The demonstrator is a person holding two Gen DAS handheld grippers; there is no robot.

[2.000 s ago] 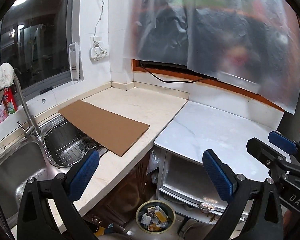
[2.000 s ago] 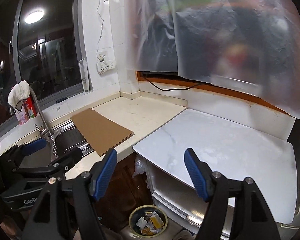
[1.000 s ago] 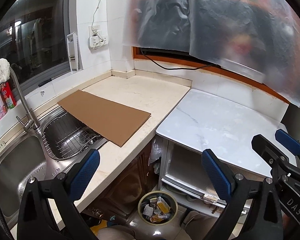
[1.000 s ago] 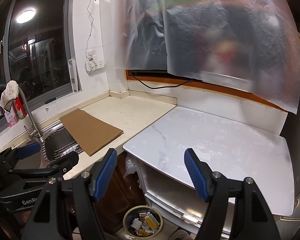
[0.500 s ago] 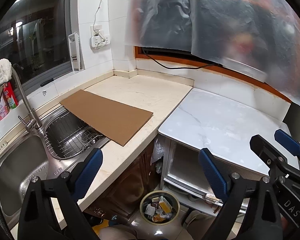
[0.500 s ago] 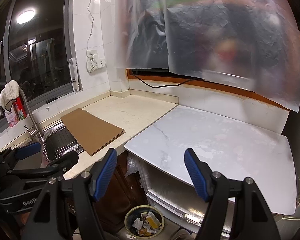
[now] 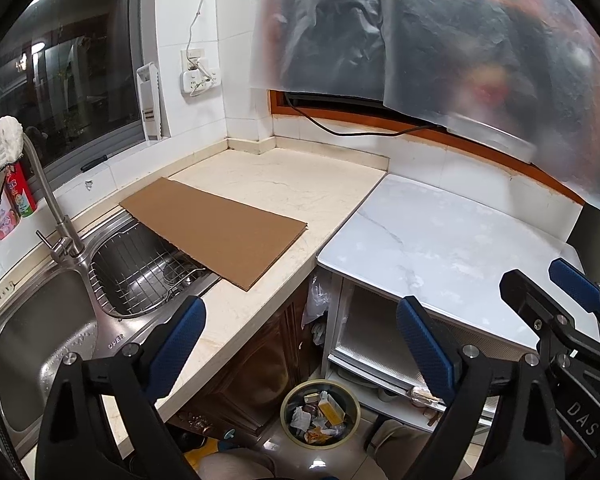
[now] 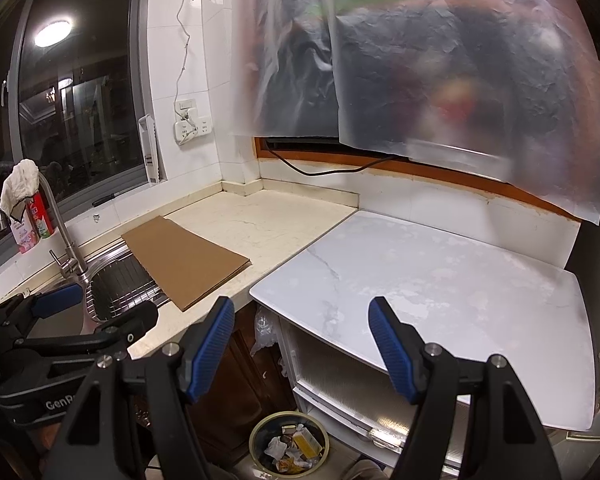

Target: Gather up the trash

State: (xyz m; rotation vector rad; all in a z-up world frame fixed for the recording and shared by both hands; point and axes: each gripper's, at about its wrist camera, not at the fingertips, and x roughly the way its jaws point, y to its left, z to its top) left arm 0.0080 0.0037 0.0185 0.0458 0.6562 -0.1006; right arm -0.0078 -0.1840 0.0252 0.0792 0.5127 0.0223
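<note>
Trash bin (image 7: 320, 412) on floor below left claw (image 7: 300, 340) (jaws apart).

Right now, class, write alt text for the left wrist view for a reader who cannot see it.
The open left tool hangs empty above a bin of trash on the floor. A flat cardboard sheet lies on the beige counter, partly over the sink; the right tool shows at right.

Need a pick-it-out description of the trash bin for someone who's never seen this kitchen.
Start at the corner counter where the beige top meets the white marble top. Drop to the floor below that seam: the trash bin stands there, beside the dark wood cabinet. It is the only round open container down there, filled with crumpled wrappers.
</note>
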